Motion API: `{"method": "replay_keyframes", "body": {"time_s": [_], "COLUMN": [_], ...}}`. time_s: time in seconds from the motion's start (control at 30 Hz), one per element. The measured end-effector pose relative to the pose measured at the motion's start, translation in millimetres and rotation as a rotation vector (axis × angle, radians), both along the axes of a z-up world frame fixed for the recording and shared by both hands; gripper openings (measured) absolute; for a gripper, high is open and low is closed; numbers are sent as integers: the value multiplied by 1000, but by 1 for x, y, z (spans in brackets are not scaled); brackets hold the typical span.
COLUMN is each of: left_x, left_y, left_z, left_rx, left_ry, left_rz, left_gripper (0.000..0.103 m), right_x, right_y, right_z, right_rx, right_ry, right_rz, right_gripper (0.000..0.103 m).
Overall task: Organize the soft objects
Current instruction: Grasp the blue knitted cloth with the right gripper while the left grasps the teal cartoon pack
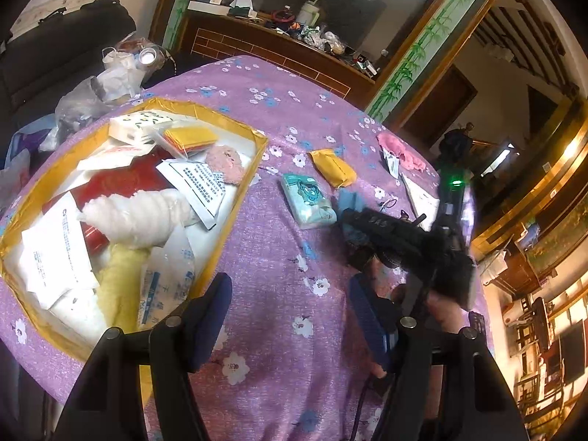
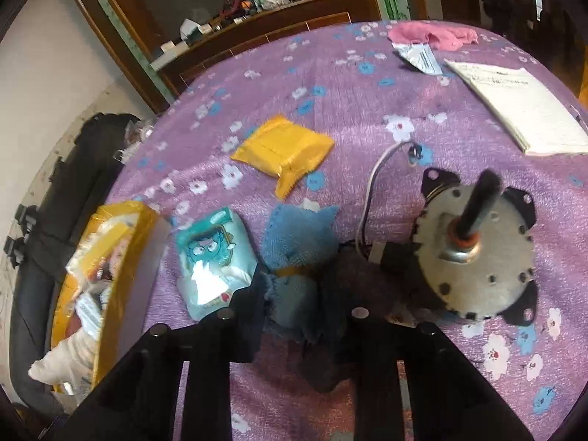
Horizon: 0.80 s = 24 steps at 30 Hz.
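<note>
A blue cloth bundle (image 2: 299, 253) tied with a yellow band sits between the fingers of my right gripper (image 2: 301, 294), which is closed on it low over the purple tablecloth (image 2: 330, 103). My right gripper also shows in the left wrist view (image 1: 352, 217), blurred. Beside the bundle lie a teal tissue pack (image 2: 213, 261), also in the left wrist view (image 1: 307, 198), and a yellow pouch (image 2: 284, 152). A pink cloth (image 2: 433, 35) lies far back. My left gripper (image 1: 290, 297) is open and empty beside the yellow box (image 1: 235, 217) holding several soft items.
A metal motor (image 2: 474, 246) with a shaft and wires sits right of the bundle. A white notepad (image 2: 518, 106) and a paper tag (image 2: 419, 55) lie far right. A cluttered wooden shelf (image 1: 294, 36) stands behind the table. Bags (image 1: 99, 84) lie beyond the box.
</note>
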<state>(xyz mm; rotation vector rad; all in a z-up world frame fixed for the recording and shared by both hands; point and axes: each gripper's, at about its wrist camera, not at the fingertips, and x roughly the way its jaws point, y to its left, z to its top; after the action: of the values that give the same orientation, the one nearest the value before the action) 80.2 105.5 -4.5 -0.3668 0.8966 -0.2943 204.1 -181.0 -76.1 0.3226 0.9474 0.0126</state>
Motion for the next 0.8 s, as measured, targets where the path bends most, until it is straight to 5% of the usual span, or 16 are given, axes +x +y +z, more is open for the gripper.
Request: {"method": "replay_keyframes", "body": {"time_s": [0.33, 0.53, 0.8], "left_x": [15, 43, 88], "left_y": [-22, -50, -88], "left_z": [-9, -21, -41], "left_rx": [-7, 14, 65], "left_ry": [61, 109, 170], "left_rz": [-20, -39, -61], "left_gripper": [70, 70, 70], "right_x": [-58, -94, -87], "right_y": [-46, -84, -102], "right_z": [27, 32, 9], "right_rx": [271, 278, 318], "right_ry": [-151, -233, -153], "right_rz": [144, 118, 46], "right_gripper": [24, 24, 24]}}
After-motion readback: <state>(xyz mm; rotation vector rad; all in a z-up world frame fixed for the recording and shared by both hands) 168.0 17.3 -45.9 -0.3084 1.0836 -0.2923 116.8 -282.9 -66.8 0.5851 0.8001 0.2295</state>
